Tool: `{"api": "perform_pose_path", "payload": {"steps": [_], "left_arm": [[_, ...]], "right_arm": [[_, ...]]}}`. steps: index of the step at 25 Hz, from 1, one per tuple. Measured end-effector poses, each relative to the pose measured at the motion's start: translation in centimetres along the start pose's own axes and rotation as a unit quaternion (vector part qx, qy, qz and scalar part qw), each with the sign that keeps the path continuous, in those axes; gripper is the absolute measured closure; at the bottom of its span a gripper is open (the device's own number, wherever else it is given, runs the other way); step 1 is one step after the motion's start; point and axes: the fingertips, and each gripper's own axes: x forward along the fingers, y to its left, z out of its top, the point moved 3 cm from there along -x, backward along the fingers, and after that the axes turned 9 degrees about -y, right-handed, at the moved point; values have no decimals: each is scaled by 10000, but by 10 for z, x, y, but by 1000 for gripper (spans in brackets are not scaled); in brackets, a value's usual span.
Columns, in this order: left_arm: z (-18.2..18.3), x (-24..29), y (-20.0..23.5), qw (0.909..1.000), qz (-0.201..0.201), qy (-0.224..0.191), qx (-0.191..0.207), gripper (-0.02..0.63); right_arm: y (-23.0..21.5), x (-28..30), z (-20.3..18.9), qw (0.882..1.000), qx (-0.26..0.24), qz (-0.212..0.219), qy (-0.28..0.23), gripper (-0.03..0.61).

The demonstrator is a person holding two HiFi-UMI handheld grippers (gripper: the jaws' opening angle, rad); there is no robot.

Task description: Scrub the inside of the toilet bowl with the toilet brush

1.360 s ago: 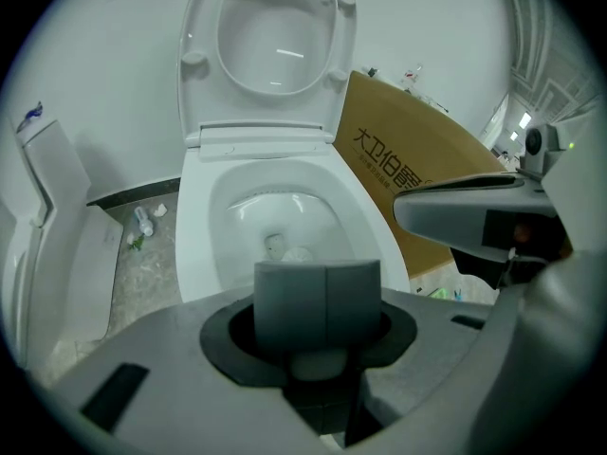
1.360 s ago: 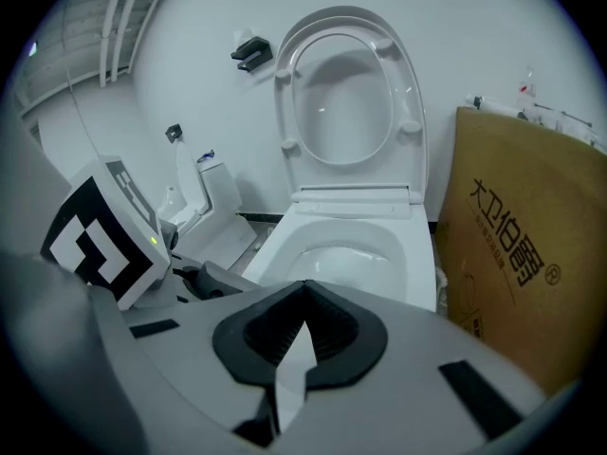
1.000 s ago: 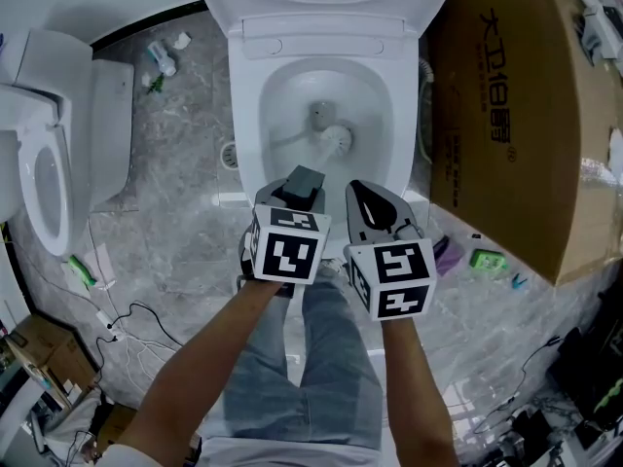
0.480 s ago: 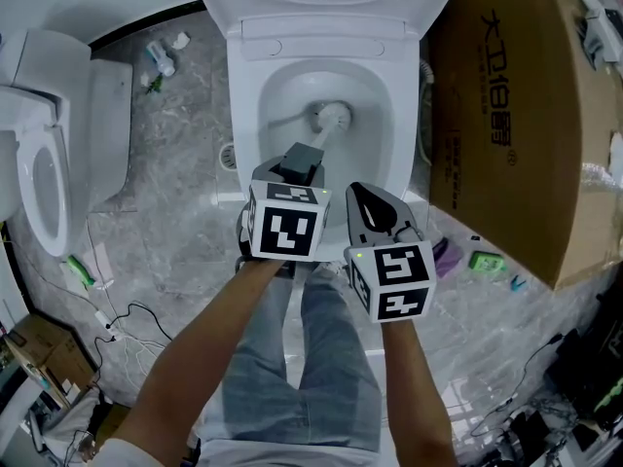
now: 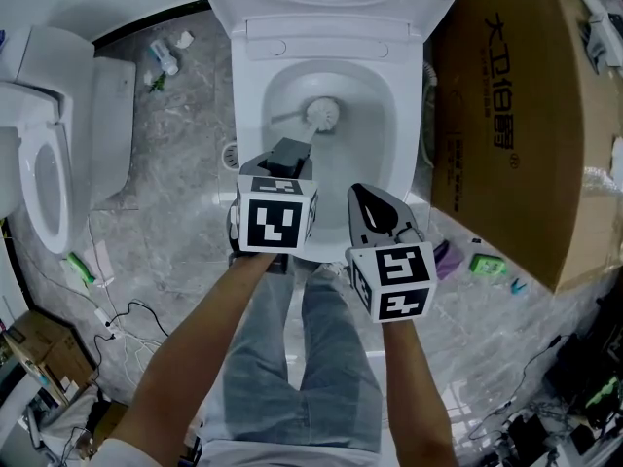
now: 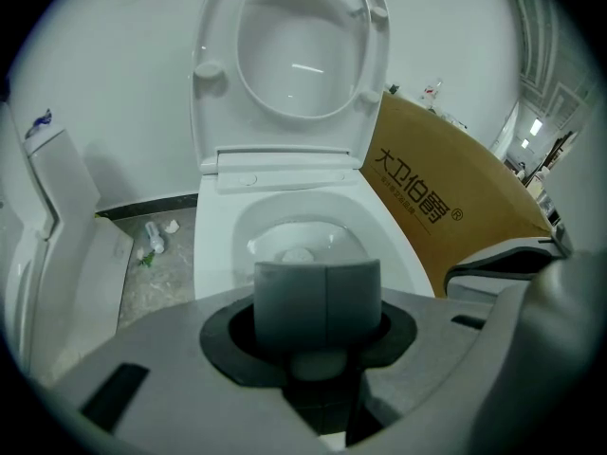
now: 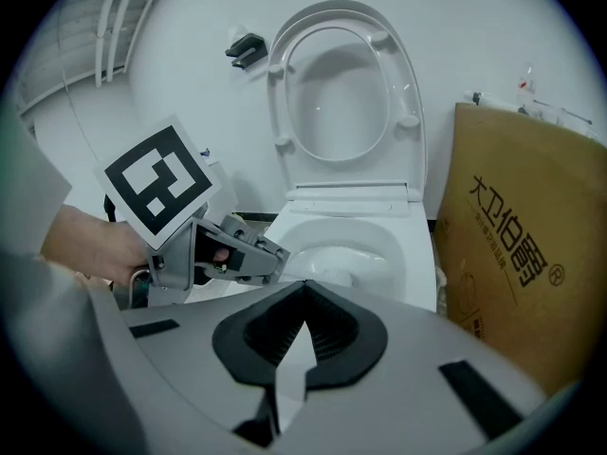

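The toilet brush (image 5: 321, 113) head has slid from the right-centre of the toilet bowl (image 5: 375, 125) toward its far side, and the left hand-held gripper (image 5: 292, 154) has shifted slightly left with it. That gripper's 2 jaws are clamped around the brush's grey handle, which the left gripper view shows filling the gap between them and hiding most of the bristles beyond. The right hand-held gripper (image 5: 370, 200) hangs over the bowl's near rim, its jaws drawn together on nothing. Only the head view shows the bristle head against the bowl's inner wall, plus a second toilet (image 5: 44, 163) at left. The right gripper view alone shows the person's fingers (image 7: 220, 254) on the left gripper's trigger. A cardboard box (image 5: 516, 115) stands just right of the toilet.
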Motion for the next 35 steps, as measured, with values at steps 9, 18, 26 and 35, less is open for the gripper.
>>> {"api": "perform_pose_path", "payload": {"steps": [9, 18, 26, 35], "left_arm": [[-22, 11, -3, 9999, -25, 104, 134, 457], [-51, 45, -8, 9992, -52, 396, 55, 457], [-47, 65, -4, 9991, 29, 393, 178, 457], [-57, 49, -9, 9988, -12, 426, 255, 457]], "right_arm": [[3, 9, 4, 9999, 100, 34, -134, 577], [-3, 25, 3, 9998, 49, 34, -182, 577], [-7, 40, 11, 9997, -70, 27, -249, 577], [1, 33, 7, 9996, 98, 12, -251, 577]]}}
